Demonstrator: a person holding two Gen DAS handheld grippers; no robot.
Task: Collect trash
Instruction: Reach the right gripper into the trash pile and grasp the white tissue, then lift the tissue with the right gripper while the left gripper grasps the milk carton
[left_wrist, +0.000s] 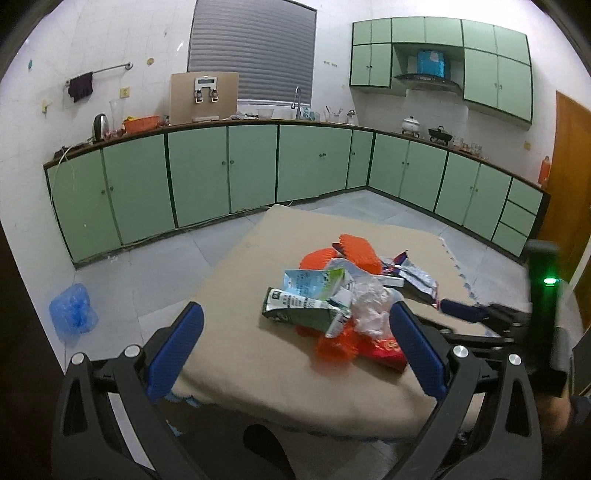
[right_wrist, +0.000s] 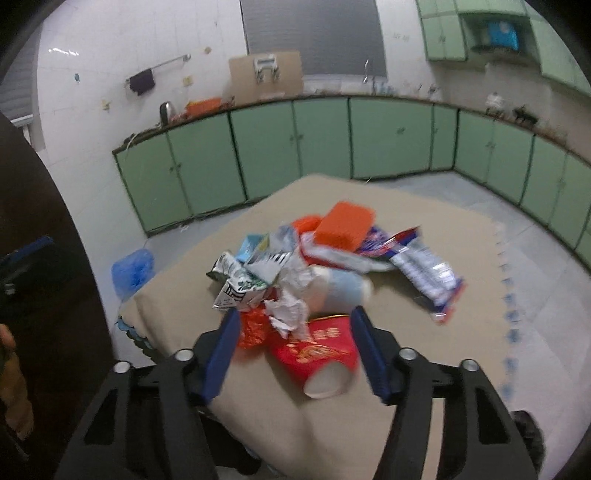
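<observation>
A heap of trash (left_wrist: 343, 295) lies near the middle of a table (left_wrist: 236, 332) covered in a beige cloth, in a kitchen lined with pale green cabinets (left_wrist: 199, 173). The heap holds a flattened green and white milk carton (left_wrist: 303, 308), crumpled white paper (left_wrist: 369, 302), an orange ridged piece (left_wrist: 360, 251) at the far side, silver and blue snack wrappers (left_wrist: 417, 277) to the right, and a red paper cup (right_wrist: 317, 349) lying on its side at the near edge with its open mouth toward the right wrist camera. The left tongs (left_wrist: 295, 347) stand wide apart with nothing between the blue pads, hanging over the near part of the table, the carton showing beyond them. The right tongs (right_wrist: 293, 350) stand about half spread, one pad on either side of the red cup; the picture is blurred, and the pads appear clear of the cup rather than pressed on it. In the left wrist view the right tongs reach in from the right toward the heap. A blue plastic bag (left_wrist: 72, 314) lies on the grey floor left of the table.
</observation>
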